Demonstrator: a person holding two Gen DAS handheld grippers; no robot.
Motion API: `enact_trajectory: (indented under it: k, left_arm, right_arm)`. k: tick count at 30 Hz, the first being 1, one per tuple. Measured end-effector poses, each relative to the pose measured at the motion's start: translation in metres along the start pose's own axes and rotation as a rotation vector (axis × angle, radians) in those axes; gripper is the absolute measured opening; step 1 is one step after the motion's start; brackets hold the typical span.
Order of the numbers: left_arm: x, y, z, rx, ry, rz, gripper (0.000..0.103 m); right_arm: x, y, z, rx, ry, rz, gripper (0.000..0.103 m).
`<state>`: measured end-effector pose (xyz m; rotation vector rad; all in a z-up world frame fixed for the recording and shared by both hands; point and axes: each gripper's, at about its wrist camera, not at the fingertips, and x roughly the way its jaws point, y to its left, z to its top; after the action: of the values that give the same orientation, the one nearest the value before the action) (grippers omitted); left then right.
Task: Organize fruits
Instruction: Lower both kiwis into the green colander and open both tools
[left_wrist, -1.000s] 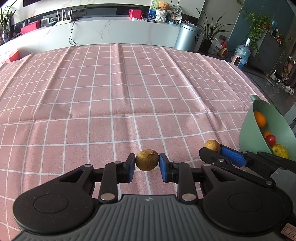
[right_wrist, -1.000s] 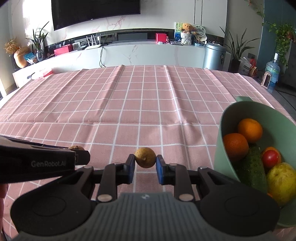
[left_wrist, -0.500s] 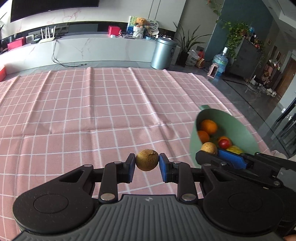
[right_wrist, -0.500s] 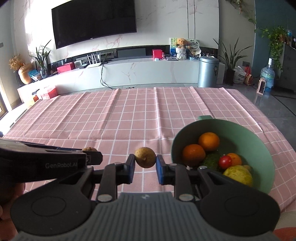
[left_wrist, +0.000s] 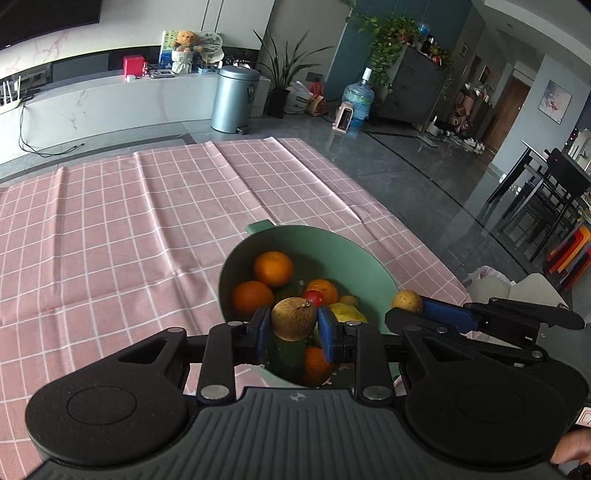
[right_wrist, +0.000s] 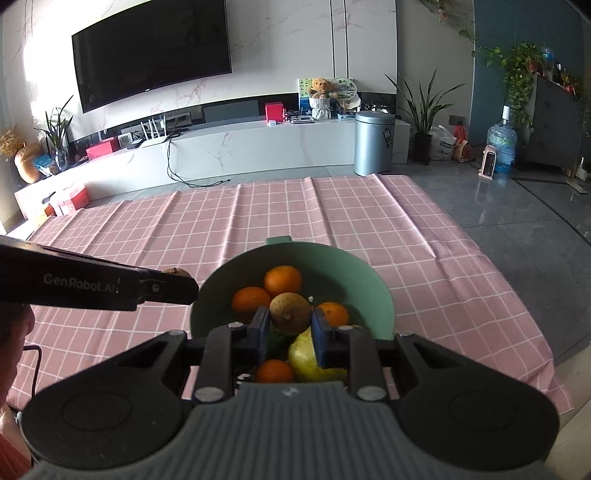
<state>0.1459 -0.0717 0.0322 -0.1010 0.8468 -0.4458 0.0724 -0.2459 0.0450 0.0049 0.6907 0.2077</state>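
Fingers (left_wrist: 258, 334) of left gripper (left_wrist: 293, 334) squeeze brown fruit (left_wrist: 293, 319) over bowl (left_wrist: 373, 266). Right gripper (right_wrist: 290, 332) pinches second fruit (right_wrist: 290, 313) above bowl too. Dropping both together, they could bump, bounce out.

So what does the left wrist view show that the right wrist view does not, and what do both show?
Only the left wrist view shows the red tomato in the bowl, the dark dining chairs far right, and the right gripper's brown fruit from the side.

Only the right wrist view shows the television on the wall and the side of the left gripper.

Both show the green bowl with oranges on the pink checked cloth, the grey bin, and each gripper shut on a small brown fruit over the bowl.
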Motion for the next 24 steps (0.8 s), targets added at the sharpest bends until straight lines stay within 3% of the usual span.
enact_trajectory:
  k: [6, 14, 24]
  left_arm:
    - [0.043, -0.006, 0.013, -0.009, 0.069, -0.019, 0.031]
    - [0.090, -0.015, 0.035, -0.001, 0.123, -0.072, 0.031]
    - [0.139, -0.018, 0.046, 0.011, 0.204, -0.035, 0.031]
  right_arm:
    - [0.025, -0.033, 0.011, -0.008, 0.055, -0.013, 0.020]
    - [0.075, -0.049, 0.016, -0.023, 0.131, 0.010, 0.019]
    - [0.111, -0.060, 0.016, -0.032, 0.173, 0.014, 0.019]
